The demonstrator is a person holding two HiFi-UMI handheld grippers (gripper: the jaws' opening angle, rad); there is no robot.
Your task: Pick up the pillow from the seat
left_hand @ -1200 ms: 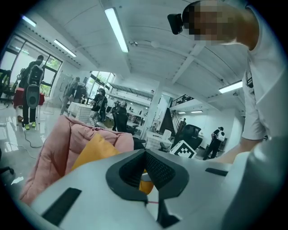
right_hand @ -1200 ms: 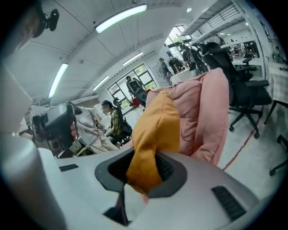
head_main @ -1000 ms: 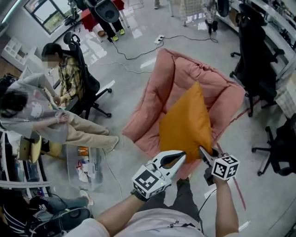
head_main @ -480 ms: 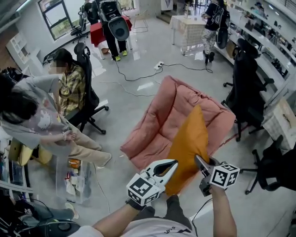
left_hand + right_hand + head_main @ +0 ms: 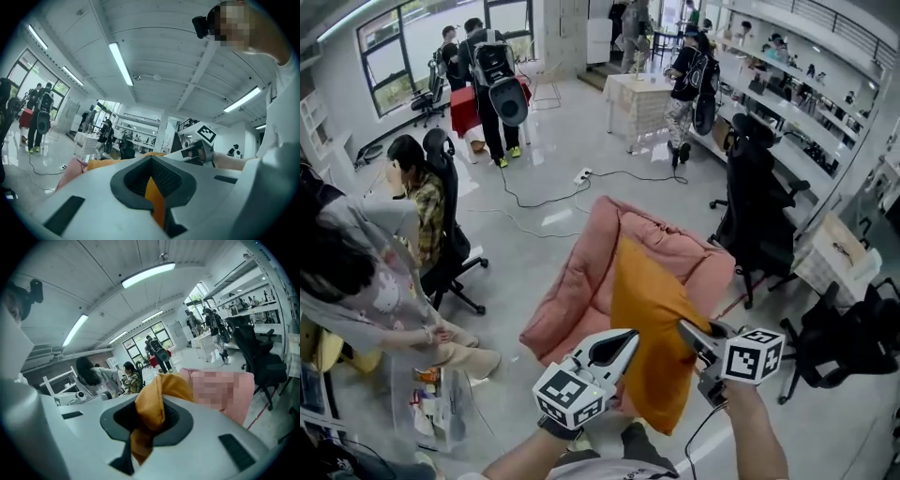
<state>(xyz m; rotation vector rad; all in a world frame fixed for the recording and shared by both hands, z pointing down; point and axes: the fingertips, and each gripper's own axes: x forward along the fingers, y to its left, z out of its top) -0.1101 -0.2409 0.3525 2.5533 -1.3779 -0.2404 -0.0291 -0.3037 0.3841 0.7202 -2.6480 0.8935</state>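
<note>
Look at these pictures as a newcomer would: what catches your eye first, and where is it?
The orange pillow stands out first, low in the middle of the head view, pinched at its sides by the left gripper and the right gripper. Right behind it spreads the pink seat on the grey floor. A seated person shows near the left edge.
</note>
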